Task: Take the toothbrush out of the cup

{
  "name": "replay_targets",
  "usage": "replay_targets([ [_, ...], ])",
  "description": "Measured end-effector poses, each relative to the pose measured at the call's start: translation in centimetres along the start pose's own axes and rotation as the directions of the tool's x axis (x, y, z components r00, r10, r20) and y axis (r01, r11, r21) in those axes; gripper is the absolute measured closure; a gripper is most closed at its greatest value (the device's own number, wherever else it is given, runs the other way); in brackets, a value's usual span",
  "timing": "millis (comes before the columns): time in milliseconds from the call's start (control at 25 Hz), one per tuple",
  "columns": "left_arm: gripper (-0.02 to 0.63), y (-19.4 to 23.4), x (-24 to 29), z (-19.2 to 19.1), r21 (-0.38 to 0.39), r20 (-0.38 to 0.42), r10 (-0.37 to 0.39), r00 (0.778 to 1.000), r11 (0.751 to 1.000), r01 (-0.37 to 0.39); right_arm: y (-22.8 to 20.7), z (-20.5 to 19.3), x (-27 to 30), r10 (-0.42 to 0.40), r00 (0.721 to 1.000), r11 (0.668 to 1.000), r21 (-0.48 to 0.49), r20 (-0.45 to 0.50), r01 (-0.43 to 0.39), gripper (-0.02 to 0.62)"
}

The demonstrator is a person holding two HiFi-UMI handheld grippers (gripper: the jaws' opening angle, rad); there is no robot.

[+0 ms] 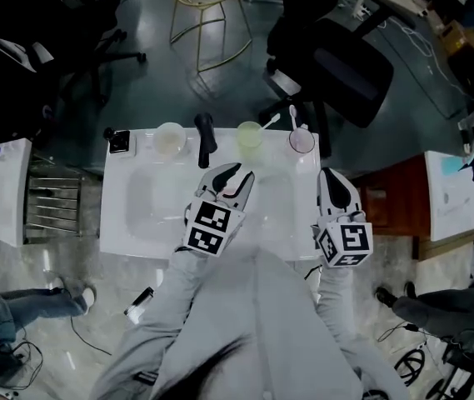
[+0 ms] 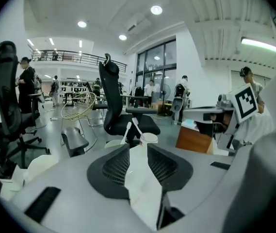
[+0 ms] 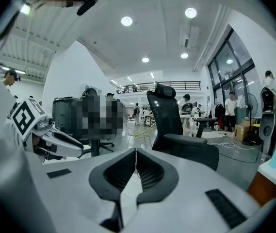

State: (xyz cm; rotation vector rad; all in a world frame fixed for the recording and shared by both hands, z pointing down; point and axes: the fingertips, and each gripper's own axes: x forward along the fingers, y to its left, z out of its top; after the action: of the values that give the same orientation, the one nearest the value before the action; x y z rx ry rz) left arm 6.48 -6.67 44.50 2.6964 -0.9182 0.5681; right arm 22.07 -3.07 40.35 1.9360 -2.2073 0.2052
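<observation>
Table: the white table [image 1: 137, 223] with a shallow basin sunk in its top fills the middle of the head view. It carries 3 cups along its far edge.
Chair: the black office chair with armrests [image 1: 349, 69] stands on the dark floor just behind the far right part of the table.
Stool: the thin yellow wire stool [image 1: 212, 15] stands further back on the floor, well apart from the table.
Left hand-held gripper: the white and black left hand-held gripper [image 1: 238, 173] [image 2: 138, 147] hovers over the basin and points at the far edge. Its 2 jaws stand apart with nothing between them, so it is released and empty.
Right hand-held gripper: the white and black right hand-held gripper [image 1: 330, 175] [image 3: 136, 150] hovers over the right part of the table. Its 2 jaws press together on nothing, so it is clenched and empty.
Tap: the black metal tap [image 1: 207, 138] stands at the far edge, between 2 of the cups.
Cups: the round whitish cup [image 1: 170, 137] is left of the tap. The round pale green plastic cup [image 1: 249, 134] [image 2: 112, 142] is just right of it. The round see-through pinkish cup [image 1: 301, 141] [image 2: 150, 138] is furthest right.
Toothbrushes: the white plastic toothbrush [image 1: 271, 122] [image 2: 127, 132] leans in the pale green cup. The light-coloured plastic toothbrush [image 1: 293, 117] [image 2: 137, 129] stands in the pinkish cup. Neither hand-held gripper touches them.
</observation>
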Motion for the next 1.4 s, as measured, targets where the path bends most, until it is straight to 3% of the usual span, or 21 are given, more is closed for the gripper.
replay_targets([
  [200, 0.466, 0.6, -0.4, 1.9, -0.028, 0.093, 0.042, 0.995, 0.999, -0.04, -0.2, -0.2, 0.3, 0.011, 1.0, 1.0, -0.008, -0.007, -0.011, 0.571],
  [480, 0.446, 1.8, 1.0, 2.7, -0.082, 0.117, 0.067, 0.991, 0.995, -0.058, -0.7, 0.0, 2.3, 0.034, 0.999, 0.999, -0.042, -0.025, -0.035, 0.569],
  [680, 0.437, 2.5, 2.7, 3.2, -0.09, 0.112, 0.075, 0.991, 0.994, -0.065, -0.8, -0.3, 4.8, 0.079, 0.996, 0.996, -0.032, -0.048, -0.08, 0.566],
  [800, 0.434, 2.8, 3.9, 3.2, -0.103, 0.102, 0.079, 0.992, 0.992, -0.068, -0.7, -0.8, 6.1, 0.11, 0.992, 0.993, -0.033, -0.069, -0.112, 0.481],
  [1120, 0.417, 3.2, 7.0, 2.2, -0.111, 0.043, 0.085, 0.995, 0.991, -0.079, -1.5, -2.4, 9.7, 0.15, 0.98, 0.986, -0.056, -0.132, -0.158, 0.416],
  [1400, 0.402, 4.1, 9.6, 1.5, -0.056, -0.014, 0.11, 0.994, 0.992, -0.111, -2.1, -3.4, 12.8, 0.184, 0.967, 0.98, -0.043, -0.177, -0.194, 0.41],
])
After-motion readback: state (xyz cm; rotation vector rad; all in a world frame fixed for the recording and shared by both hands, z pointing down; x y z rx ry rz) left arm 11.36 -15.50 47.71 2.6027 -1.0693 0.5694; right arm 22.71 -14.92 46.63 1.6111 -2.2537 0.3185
